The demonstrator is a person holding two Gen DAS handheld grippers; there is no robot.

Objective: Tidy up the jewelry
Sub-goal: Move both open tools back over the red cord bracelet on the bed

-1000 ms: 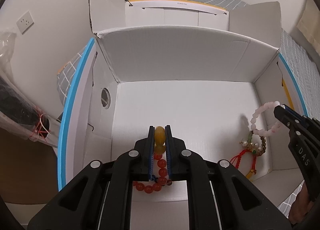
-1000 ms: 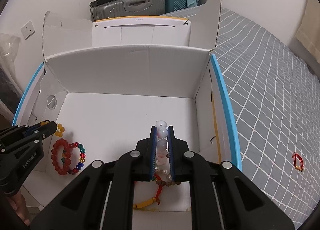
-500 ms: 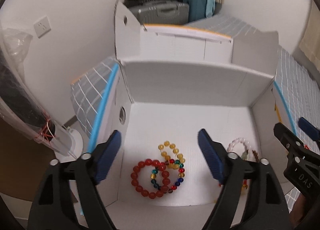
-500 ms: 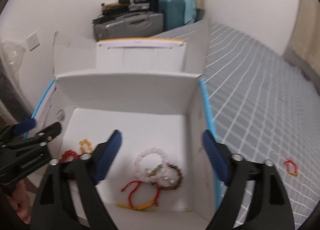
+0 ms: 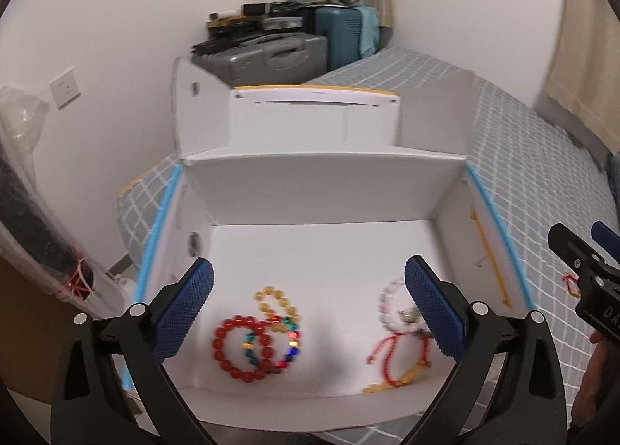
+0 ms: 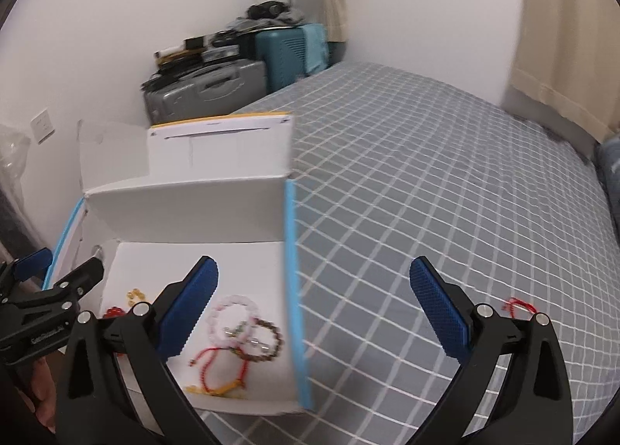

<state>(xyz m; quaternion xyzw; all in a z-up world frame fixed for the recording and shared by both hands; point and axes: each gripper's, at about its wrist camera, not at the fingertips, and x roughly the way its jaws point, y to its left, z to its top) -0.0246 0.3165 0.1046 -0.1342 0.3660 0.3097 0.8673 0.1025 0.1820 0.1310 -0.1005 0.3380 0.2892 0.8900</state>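
An open white box (image 5: 325, 189) stands on the bed. On its floor lie a red bead bracelet (image 5: 219, 344), a yellow bead bracelet (image 5: 267, 293) and a multicoloured one (image 5: 292, 344) at the left. A pink bead bracelet (image 6: 217, 314), a brown bead bracelet (image 6: 277, 336) and a red cord bracelet (image 6: 205, 357) lie at the right. My left gripper (image 5: 308, 263) hangs above the left heap, jaws opening, nothing between them. My right gripper (image 6: 314, 261) hangs over the box's right wall, jaws opening and empty. Another red cord bracelet (image 6: 519, 303) lies on the bed.
The grey checked bedspread (image 6: 426, 181) stretches to the right of the box. The box's raised lid flaps (image 5: 314, 115) stand behind it. Suitcases (image 5: 271, 53) are stacked in the far corner. A plastic-wrapped bundle (image 5: 27, 220) leans at the left.
Both grippers let go of their bracelets, which now lie on the box floor. Both have opened wide, risen and pulled back; the right one has swung toward the bed.
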